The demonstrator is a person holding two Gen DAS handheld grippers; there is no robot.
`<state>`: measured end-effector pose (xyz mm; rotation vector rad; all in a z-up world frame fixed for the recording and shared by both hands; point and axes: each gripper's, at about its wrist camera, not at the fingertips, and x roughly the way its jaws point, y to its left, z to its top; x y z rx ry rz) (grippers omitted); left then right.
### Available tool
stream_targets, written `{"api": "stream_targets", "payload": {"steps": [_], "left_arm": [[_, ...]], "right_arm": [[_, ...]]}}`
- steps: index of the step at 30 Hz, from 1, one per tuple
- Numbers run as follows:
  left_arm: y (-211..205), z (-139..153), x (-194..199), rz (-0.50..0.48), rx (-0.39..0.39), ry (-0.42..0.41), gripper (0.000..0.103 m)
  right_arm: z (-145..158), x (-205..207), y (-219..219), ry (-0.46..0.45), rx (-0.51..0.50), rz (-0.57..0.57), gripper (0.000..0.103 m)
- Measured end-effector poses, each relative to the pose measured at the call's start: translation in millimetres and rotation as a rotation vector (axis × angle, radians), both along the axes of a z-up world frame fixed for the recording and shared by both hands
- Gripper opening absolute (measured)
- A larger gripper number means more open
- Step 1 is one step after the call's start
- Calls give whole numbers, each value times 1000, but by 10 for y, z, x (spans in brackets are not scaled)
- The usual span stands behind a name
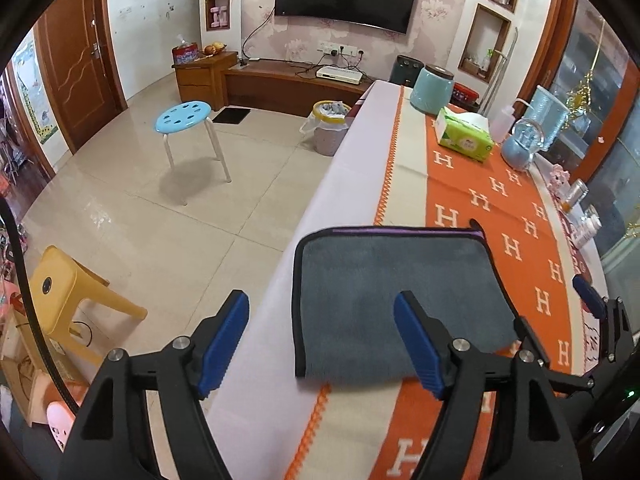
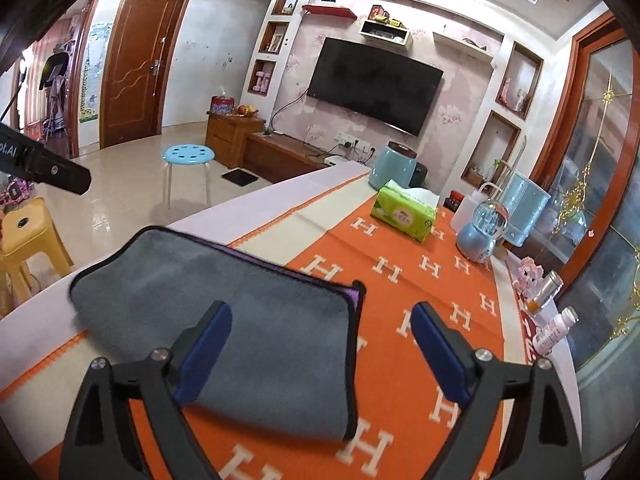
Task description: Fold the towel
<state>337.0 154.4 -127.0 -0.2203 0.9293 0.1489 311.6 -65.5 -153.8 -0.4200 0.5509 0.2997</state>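
Note:
A grey towel (image 1: 384, 292) with a black hem and a purple underside lies folded on the orange tablecloth (image 1: 516, 216); it also shows in the right wrist view (image 2: 248, 320). My left gripper (image 1: 322, 304) is open and empty above the towel's near left edge, its left finger out over the table's edge. My right gripper (image 2: 322, 314) is open and empty above the towel's near right corner. The right gripper also shows at the right edge of the left wrist view (image 1: 592, 300).
On the far table stand a green tissue pack (image 1: 464, 134), a teal jar (image 1: 432, 88), a blue snow globe (image 1: 520, 144) and small bottles (image 2: 552, 328) along the right edge. On the floor to the left are a blue stool (image 1: 184, 116), a yellow stool (image 1: 60, 292) and a bin (image 1: 328, 128).

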Motion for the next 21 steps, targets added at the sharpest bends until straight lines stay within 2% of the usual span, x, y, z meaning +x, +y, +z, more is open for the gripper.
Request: {"api": "stream_targets", "payload": {"steps": [6, 13, 21], "left_arm": [[9, 108, -490, -11, -31, 0, 74], [-11, 180, -1111, -29, -7, 11, 74], [-115, 210, -1853, -92, 8, 24, 74]], "right_arm": [[53, -456, 14, 40, -15, -7, 99], [138, -1033, 5, 77, 15, -24, 101], [98, -1771, -159, 178, 81, -126, 103]]}}
